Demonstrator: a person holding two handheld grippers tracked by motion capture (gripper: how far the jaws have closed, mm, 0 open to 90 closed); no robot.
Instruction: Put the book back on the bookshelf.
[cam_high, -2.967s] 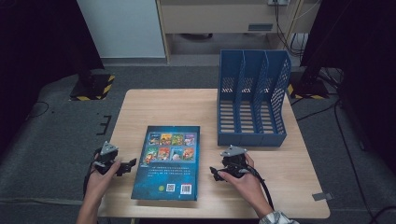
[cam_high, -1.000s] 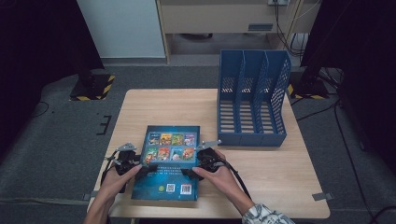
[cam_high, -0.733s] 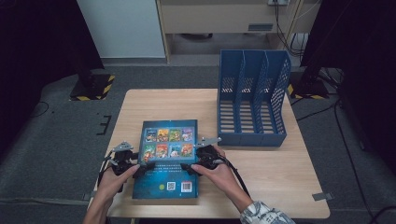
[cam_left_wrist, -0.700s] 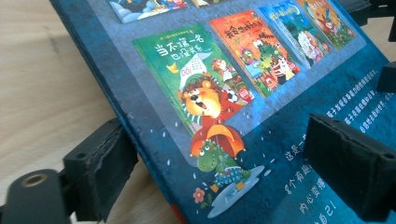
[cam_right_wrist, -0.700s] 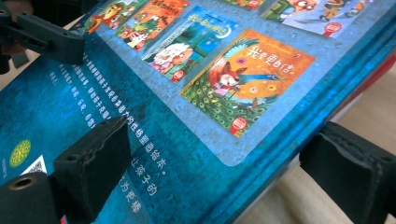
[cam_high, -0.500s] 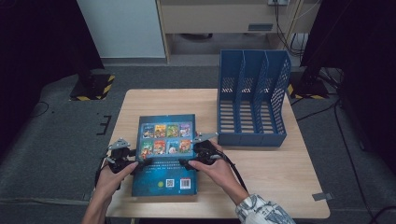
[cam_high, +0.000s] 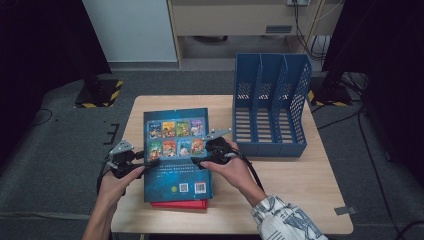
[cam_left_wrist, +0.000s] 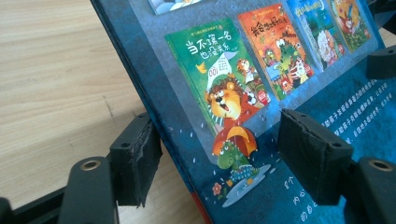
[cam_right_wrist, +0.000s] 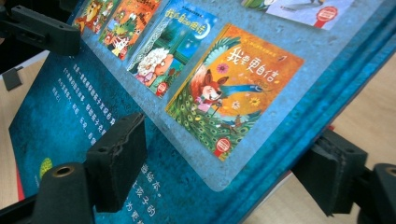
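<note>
High view: a blue picture book (cam_high: 176, 150) lies back cover up at the near middle of the table (cam_high: 300, 190), its far edge tilted up off the surface. A red book (cam_high: 177, 204) lies beneath it, showing as a strip at the near edge; the rest is hidden. A blue three-slot file rack (cam_high: 270, 107) stands at the far right of the table, well apart from the books.

The left claw (cam_high: 150, 162) meets the blue book's left edge, the right claw (cam_high: 196, 162) its right edge. Both have just been closing, with the book's edge between the jaws.

Left claw view: one jaw sits under the cover's edge and the other above the printed cover; whether the pads press on the blue book (cam_left_wrist: 261, 93) cannot be told. Right claw view: the jaws straddle the blue book's (cam_right_wrist: 243, 93) layered edge with a visible gap at each pad, so no firm hold is seen. The far parts of the book are cut off in both claw views.
</note>
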